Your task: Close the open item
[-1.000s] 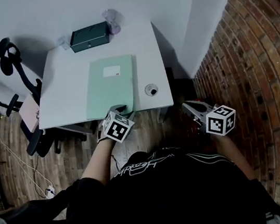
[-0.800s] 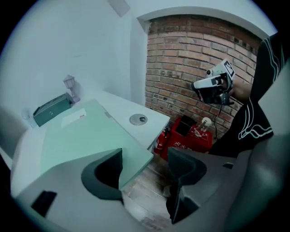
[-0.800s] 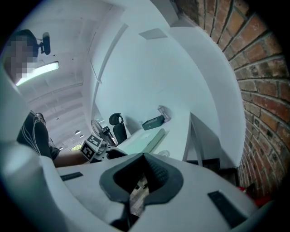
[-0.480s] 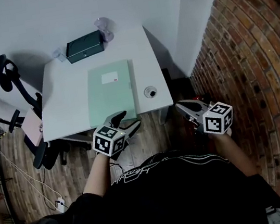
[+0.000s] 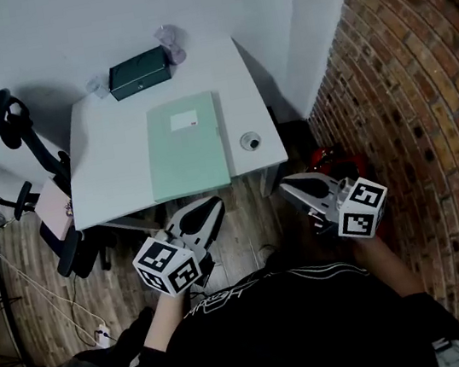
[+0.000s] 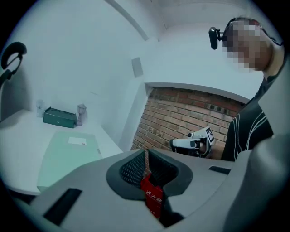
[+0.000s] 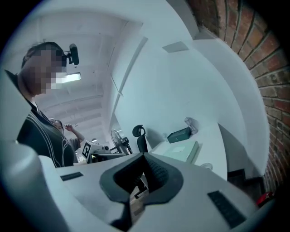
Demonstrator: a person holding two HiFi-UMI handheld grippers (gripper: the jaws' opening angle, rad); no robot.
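Both tongs are held off the white table point(image 5: 108, 180), over the wood floor point(image 5: 244, 219), short of the table's near edge.

The left gripper point(image 5: 209, 206) has just been closing its jaws. They are now pressed together with nothing between them. The right gripper point(image 5: 287, 185) is clenched too, and empty.

The green folder point(image 5: 186, 145) lies closed and flat on the table, ahead of the left gripper's tips and apart from them. Its near edge runs along the table's near edge. We see bare tabletop on both sides of it.

A small round object point(image 5: 250, 141) sits just beside the folder, ahead of the right gripper. Beyond the folder, well apart from both tongs, a dark green box point(image 5: 138, 72) stands by the white wall point(image 5: 57, 24).

A brick wall point(image 5: 407, 107) runs near the right gripper's outer side. An office chair point(image 5: 20, 116) stands off the left gripper's outer side.
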